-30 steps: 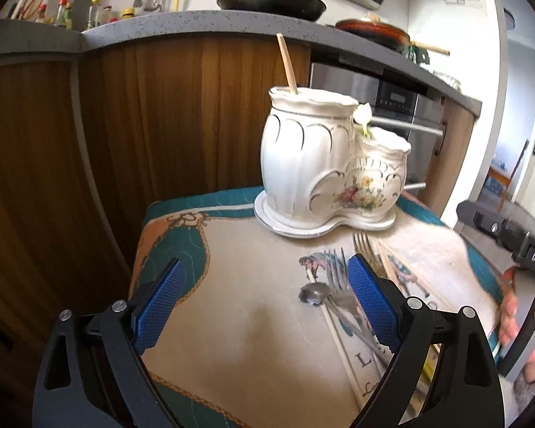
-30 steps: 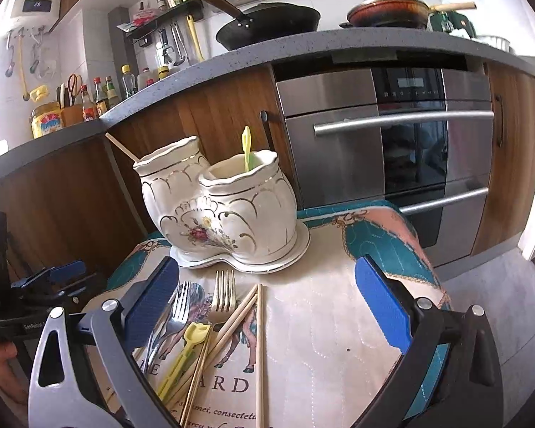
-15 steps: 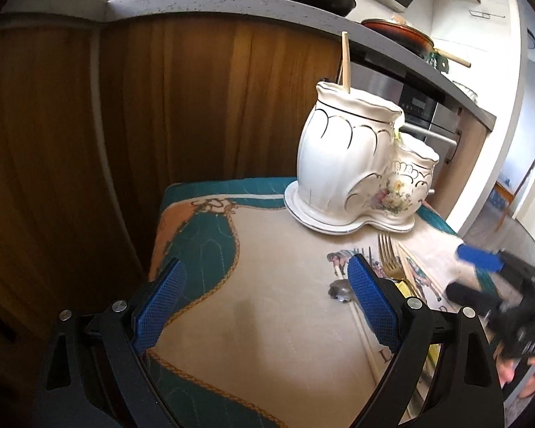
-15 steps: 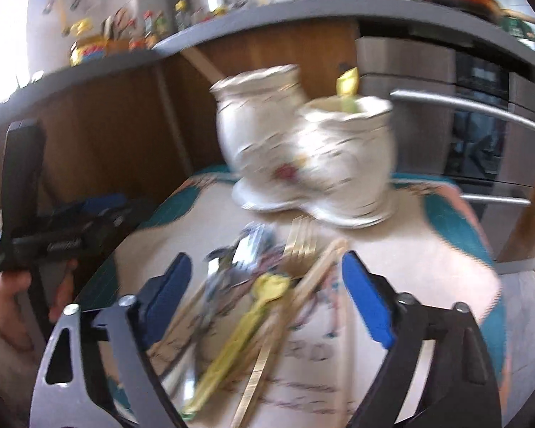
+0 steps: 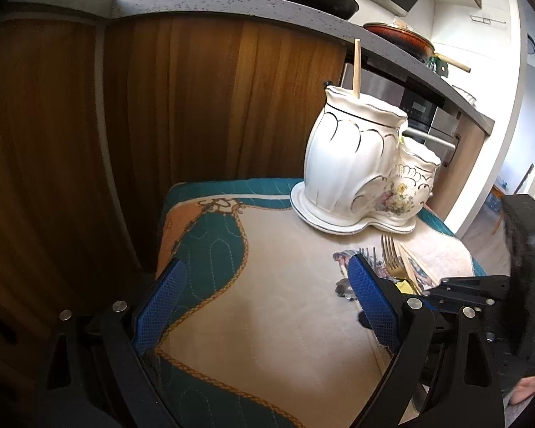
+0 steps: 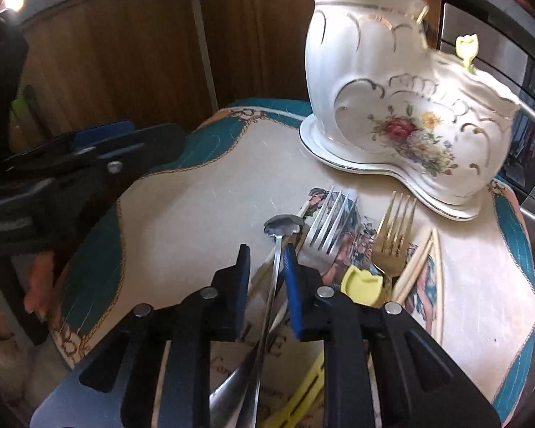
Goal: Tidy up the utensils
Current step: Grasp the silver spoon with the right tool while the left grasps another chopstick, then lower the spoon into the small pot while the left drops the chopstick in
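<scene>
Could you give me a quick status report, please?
Right gripper closing around silver spoon handle. Left gripper open, empty. Forks crowd alongside.

forks [image 6: 333, 219] before holder [image 6: 403, 107], on mat [image 6: 196, 214]

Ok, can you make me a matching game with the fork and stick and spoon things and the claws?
Things:
1. gold fork
2. wooden chopstick
3. silver handle
4. left claw

Places or states:
a. standing in the tall white pot
b. wide open, holding nothing
c. lying flat on the mat
d. between the pads of the right claw

Pairs: 1-c, 2-a, 3-d, 4-b.

The right claw's jaws are closing with the silver handle between them.
</scene>
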`<state>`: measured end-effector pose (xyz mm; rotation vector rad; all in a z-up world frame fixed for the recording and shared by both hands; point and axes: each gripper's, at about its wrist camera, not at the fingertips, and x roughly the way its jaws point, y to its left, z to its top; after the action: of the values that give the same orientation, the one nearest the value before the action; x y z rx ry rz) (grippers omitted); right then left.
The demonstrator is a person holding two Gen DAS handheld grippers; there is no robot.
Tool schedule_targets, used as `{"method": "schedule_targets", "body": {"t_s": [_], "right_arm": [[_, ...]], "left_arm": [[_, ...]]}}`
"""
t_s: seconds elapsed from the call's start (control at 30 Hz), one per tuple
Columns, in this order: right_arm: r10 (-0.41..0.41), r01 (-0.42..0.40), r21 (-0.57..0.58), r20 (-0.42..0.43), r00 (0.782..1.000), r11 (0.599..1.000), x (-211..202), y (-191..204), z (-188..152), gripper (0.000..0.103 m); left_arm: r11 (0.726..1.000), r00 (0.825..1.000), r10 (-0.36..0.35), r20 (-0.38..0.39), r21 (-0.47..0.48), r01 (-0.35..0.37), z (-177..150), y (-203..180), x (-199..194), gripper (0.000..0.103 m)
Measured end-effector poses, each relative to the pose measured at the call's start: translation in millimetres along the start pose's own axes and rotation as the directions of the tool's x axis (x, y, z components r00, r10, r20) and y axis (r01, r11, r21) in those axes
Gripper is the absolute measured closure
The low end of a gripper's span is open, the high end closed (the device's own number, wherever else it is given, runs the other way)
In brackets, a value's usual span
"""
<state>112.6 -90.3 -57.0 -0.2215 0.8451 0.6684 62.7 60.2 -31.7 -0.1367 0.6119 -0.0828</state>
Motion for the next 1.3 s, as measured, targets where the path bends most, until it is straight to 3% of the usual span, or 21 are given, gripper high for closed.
{"method": "schedule_targets", "body": {"t_s": [0.07,0.17,0.43,0.7,0.93,1.03,1.17,1.3], "right_arm": [[-0.022,0.022,-0.001,-0.010,1.000,1.000,7,1,1,0.094],[-0.008,0.008,0.008,0.009,1.000,1.000,2,-2,0,0.099],[0.058,-0.067,0.099,0.090,0.994,0.993,-17,-21,-1,0.099],[0.028,-0.063,0.154,0.220,0.975,0.986,-60,-53,-6,0.100],[0.054,-0.097,0.165,0.249,0.967,0.982,-73,-66,-16,0.101],[0.063,-0.109,0.168,0.260,0.964,0.980,-78,-70,-19,0.101],[0.073,-0.124,0.172,0.277,0.958,0.977,-85,-74,-21,0.101],[0.086,-0.145,0.176,0.304,0.949,0.974,-91,-79,-22,0.101]], "left_arm": [[1.000,1.000,-0.003,-0.001,0.002,0.003,0,0,1,0.011],[1.000,1.000,-0.005,-0.003,0.007,0.005,0,-1,1,0.011],[0.999,1.000,-0.012,-0.023,0.037,0.013,-3,-10,4,0.011],[0.996,0.990,-0.070,-0.121,0.051,0.077,-13,-35,16,0.014],[0.984,0.957,-0.053,-0.286,0.146,0.098,-33,-77,42,0.056],[0.976,0.961,0.008,-0.275,0.213,0.053,-36,-89,45,0.060],[0.969,0.959,0.027,-0.283,0.245,0.045,-33,-93,49,0.094],[0.967,0.953,0.032,-0.300,0.251,0.046,-28,-94,50,0.098]]}}
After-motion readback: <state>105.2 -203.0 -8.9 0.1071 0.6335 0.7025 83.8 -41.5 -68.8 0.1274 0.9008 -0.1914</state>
